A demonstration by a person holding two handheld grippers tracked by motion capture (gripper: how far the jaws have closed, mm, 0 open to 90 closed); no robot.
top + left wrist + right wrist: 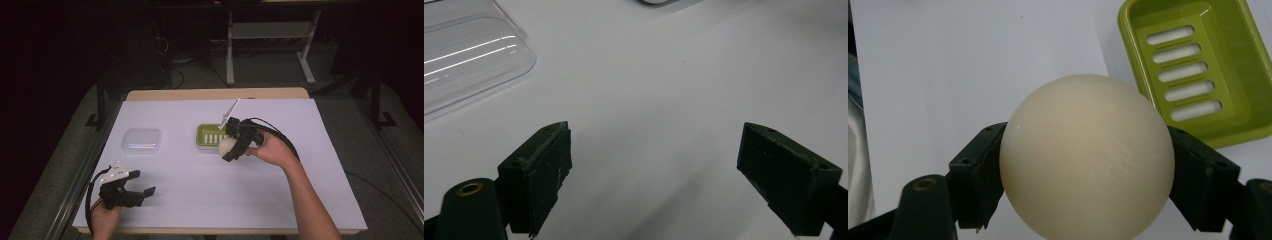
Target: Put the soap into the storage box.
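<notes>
Soap: the smooth cream rounded soap bar (1087, 157) was clamped in the right gripper (233, 144), beside the slotted green plastic soap dish (1198, 65).
Left gripper (669, 175): jaws wide, empty.
Risk: the slick curve could squirt out under pressure.

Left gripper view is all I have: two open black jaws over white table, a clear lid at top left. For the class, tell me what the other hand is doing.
Observer: The right gripper is shut on a cream round soap, one jaw on each side.
Operator: Where does it hold it?
Observer: Beside the near right corner of a green soap dish, in the high view.
Operator: Is anything in the dish?
Observer: No; the right gripper view shows its slotted floor bare.
Operator: And my clear lid?
Observer: The clear lid lies flat, left of the dish and apart from it; the left gripper is nearer the person, open.
</notes>
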